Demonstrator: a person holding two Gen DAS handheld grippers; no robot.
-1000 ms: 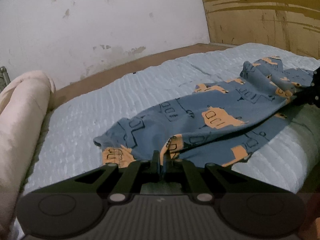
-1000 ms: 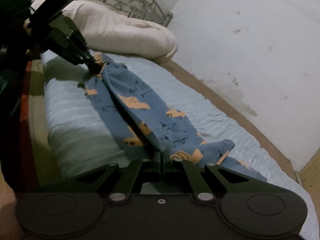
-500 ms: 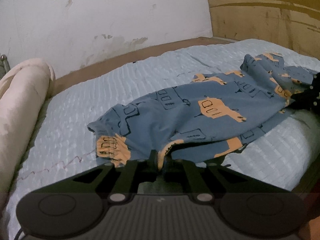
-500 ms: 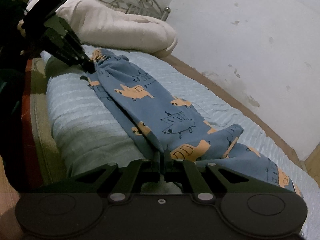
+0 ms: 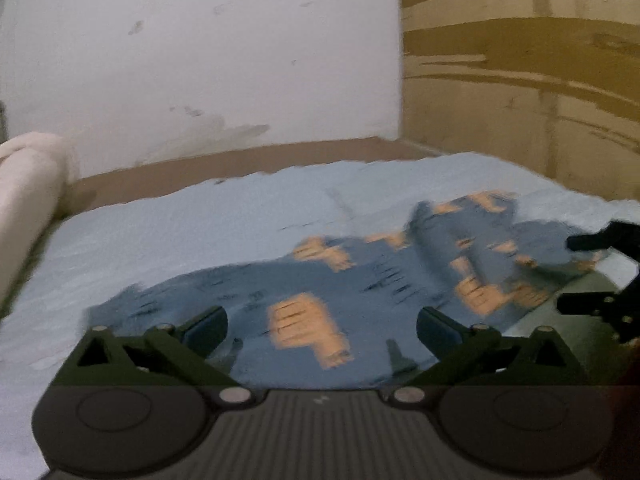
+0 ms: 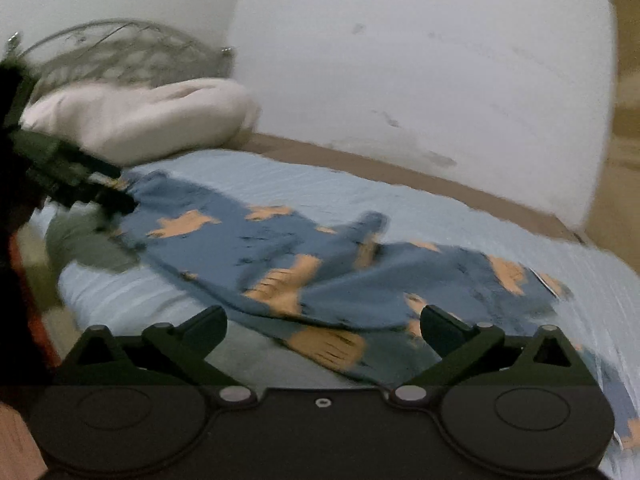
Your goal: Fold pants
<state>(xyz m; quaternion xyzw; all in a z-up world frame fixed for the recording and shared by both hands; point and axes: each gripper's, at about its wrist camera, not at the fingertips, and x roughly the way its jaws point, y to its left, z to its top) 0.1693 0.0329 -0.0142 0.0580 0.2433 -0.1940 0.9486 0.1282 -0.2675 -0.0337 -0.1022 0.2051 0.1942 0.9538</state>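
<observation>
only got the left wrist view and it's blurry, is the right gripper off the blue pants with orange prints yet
observer: yes. The right gripper has its jaws opening, and the blue pants with orange prints lie loose under the gap, unpinched.
operator: whats behind the pillow
observer: a curved grey metal headboard stands behind the pale pink pillow.
operator: where's my left gripper on the cloth
observer: the left gripper, jaws opening, sits at the pants' end nearest that pillow; blur hides any contact.

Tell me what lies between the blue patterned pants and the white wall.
Bare light-blue bedspread, then a brown strip below the wall; left wrist view.
</observation>
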